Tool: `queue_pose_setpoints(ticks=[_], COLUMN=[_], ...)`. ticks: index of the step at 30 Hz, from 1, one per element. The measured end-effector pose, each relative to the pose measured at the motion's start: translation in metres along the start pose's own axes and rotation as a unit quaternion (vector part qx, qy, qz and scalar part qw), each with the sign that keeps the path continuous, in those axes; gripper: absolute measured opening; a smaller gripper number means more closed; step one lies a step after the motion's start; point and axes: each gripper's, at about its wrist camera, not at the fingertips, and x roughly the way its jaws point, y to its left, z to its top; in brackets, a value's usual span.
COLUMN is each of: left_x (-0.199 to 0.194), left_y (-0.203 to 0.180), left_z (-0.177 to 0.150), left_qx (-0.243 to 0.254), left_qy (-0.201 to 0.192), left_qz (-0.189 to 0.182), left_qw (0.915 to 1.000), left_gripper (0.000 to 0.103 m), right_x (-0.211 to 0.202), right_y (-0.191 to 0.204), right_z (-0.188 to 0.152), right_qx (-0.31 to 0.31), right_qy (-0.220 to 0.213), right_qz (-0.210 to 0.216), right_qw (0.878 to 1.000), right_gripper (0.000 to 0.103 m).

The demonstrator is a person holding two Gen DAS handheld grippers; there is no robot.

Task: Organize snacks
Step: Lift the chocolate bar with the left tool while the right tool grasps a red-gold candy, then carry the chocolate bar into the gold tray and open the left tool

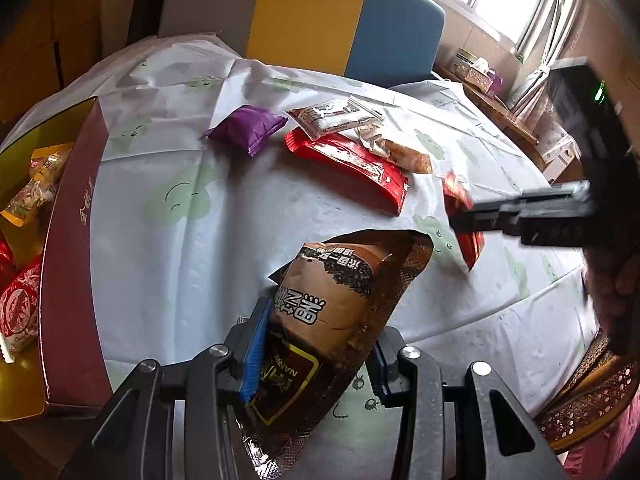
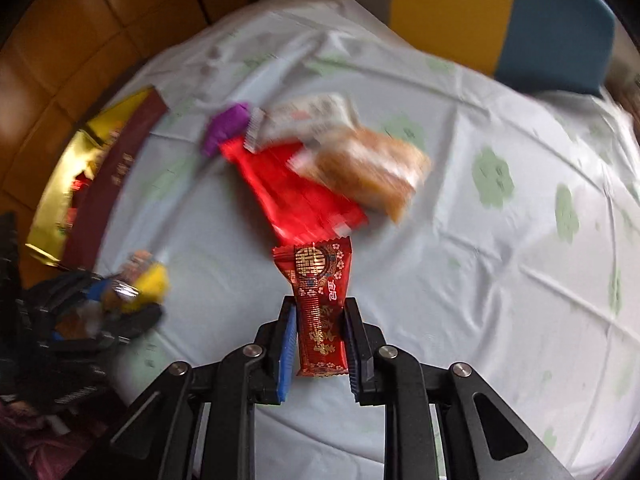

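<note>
My left gripper (image 1: 320, 332) is shut on a brown snack packet (image 1: 336, 300), held tilted just above the white tablecloth (image 1: 192, 240). My right gripper (image 2: 320, 308) is shut on a small red packet with gold print (image 2: 320, 280), which stands upright between the blue pads. In the left wrist view the right gripper (image 1: 460, 220) comes in from the right with that red packet (image 1: 470, 244). A maroon box with a gold inside (image 1: 68, 260) at the left holds several snacks. Loose at mid-table lie a purple packet (image 1: 246, 128), a white packet (image 1: 332, 114), a long red packet (image 1: 352, 164) and a pastry packet (image 1: 404, 152).
A grey, yellow and blue chair back (image 1: 312, 20) stands behind the table. A wicker seat (image 1: 592, 400) is at the near right. The right wrist view is blurred; it shows the box (image 2: 120, 172) and my left gripper (image 2: 120, 292) at the left.
</note>
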Motion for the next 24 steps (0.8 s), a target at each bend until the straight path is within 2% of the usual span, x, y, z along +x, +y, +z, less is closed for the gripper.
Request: queue_pose_setpoints(ticks=[7, 13, 19, 24], left_x=[0.000, 0.000, -0.013, -0.047], left_y=[-0.001, -0.009, 0.001, 0.026], left_z=[0.000, -0.001, 0.003, 0.011], left_qx=[0.002, 0.021, -0.002, -0.049], left_qy=[-0.001, -0.006, 0.000, -0.026], left_qz=[0.006, 0.030, 0.015, -0.003], left_qw=[1.0000, 0.9993, 0.9999, 0.9985], left_gripper=[0.043, 0.042, 0.040, 0.040], right_x=[0.010, 0.013, 0.016, 0.016], right_y=[-0.011, 0.009, 0.031, 0.036], right_z=[-0.013, -0.021, -0.027, -0.029], right_qx=[0.019, -0.022, -0.063, -0.070], right_qy=[-0.015, -0.018, -0.025, -0.028], right_qz=[0.006, -0.035, -0.067, -0.075], right_qw=[1.000, 0.999, 0.995, 0.994], right_gripper=[0.024, 0.026, 0.026, 0.025])
